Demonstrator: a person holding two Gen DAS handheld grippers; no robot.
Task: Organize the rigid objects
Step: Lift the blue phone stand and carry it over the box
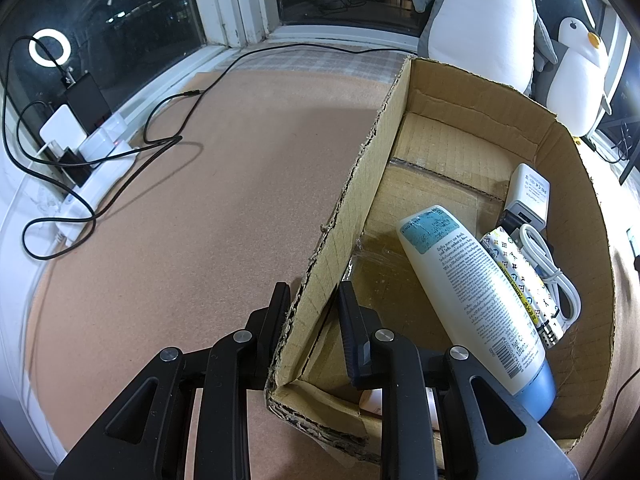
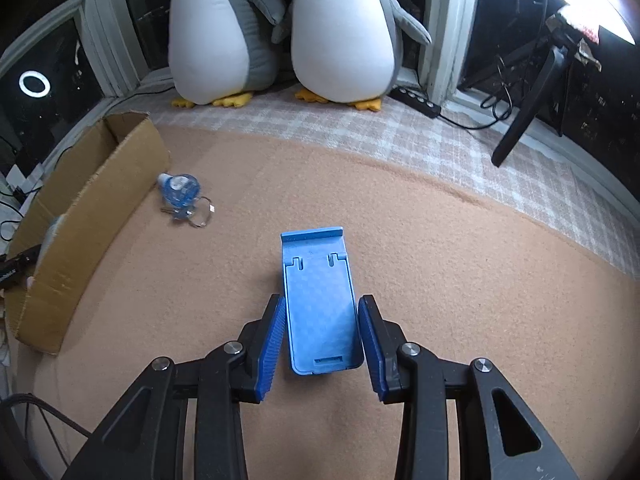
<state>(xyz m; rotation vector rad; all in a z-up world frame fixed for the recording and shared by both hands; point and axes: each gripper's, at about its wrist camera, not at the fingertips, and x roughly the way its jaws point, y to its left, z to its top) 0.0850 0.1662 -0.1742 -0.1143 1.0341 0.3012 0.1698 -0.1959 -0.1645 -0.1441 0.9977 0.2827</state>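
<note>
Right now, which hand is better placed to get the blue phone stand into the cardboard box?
Right. The right gripper has its jaws shut on the blue phone stand. The left gripper is occupied, its jaws clamped on the cardboard box wall, steadying it.

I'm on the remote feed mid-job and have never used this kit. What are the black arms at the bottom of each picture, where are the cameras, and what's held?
They are hand-held tongs, one in each of a person's hands, each with a camera looking along its fingers. In the left view, the left tongs are clamped on the cardboard box wall; inside lie a lotion bottle, a patterned case, a white charger and a white cable. In the right view, the right tongs grip a blue phone stand over the carpet. A small blue bottle and keys lie beside the box.
</note>
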